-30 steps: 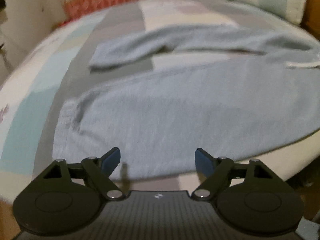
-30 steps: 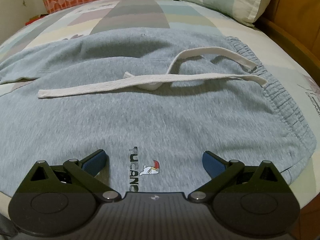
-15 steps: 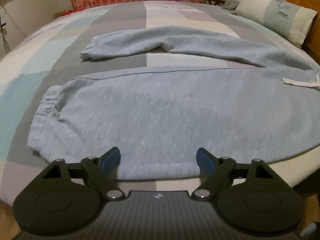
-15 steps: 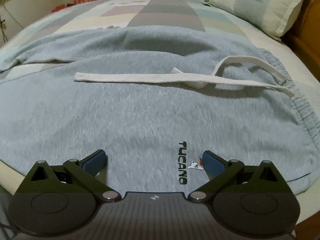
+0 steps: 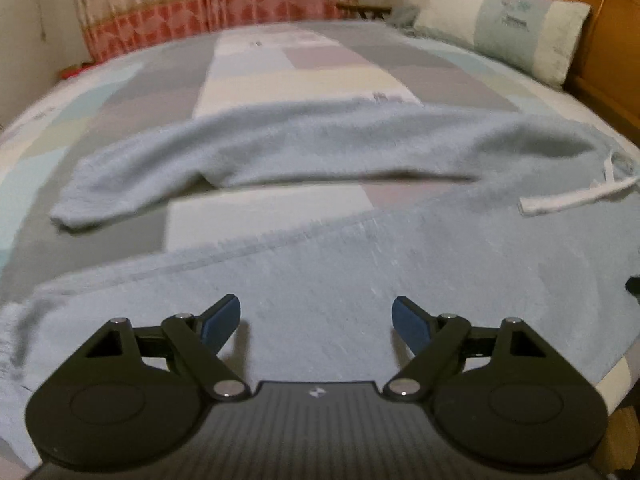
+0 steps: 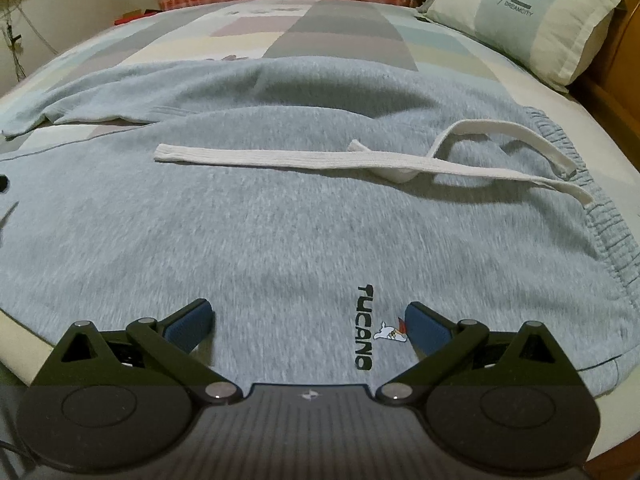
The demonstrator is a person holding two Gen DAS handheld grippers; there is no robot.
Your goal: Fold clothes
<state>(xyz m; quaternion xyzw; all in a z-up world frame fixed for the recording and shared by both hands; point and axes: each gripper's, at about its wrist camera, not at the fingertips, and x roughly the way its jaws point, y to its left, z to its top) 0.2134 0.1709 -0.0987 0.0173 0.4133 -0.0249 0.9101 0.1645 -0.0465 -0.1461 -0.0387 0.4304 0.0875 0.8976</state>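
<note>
Two legs of a pair of light blue sweatpants (image 5: 360, 280) lie spread apart on the bed (image 5: 280, 60), forming an open V with a wedge of patchwork bedcover showing between them, so no fold is visible anywhere in the garment. The near leg runs across the front edge of the mattress under the left gripper (image 5: 316, 316), whose jaws stand wide with nothing between them; the far leg (image 5: 240, 152) stretches away toward its cuff at the left. The right gripper (image 6: 308, 320), its jaws likewise wide and empty, hovers low over the hip area beside a printed logo (image 6: 364, 328). Judged by how the sweatpants lie, the whole of the folding remains: bringing one leg onto the other and then doubling the length. The cloth looks like thick, soft fleece with a brushed, slightly fuzzy surface, likely to drape heavily and hold a crease poorly. The waistband (image 6: 608, 232) is gathered elastic, puckered into small ridges at the right edge. A flat, ribbed white drawstring (image 6: 320, 160) lies loose across the front, one end straight, the other looped, and could slip out of place when the cloth is lifted. A pillow (image 6: 524, 16) sits at the headboard end, well apart from the sweatpants.
</note>
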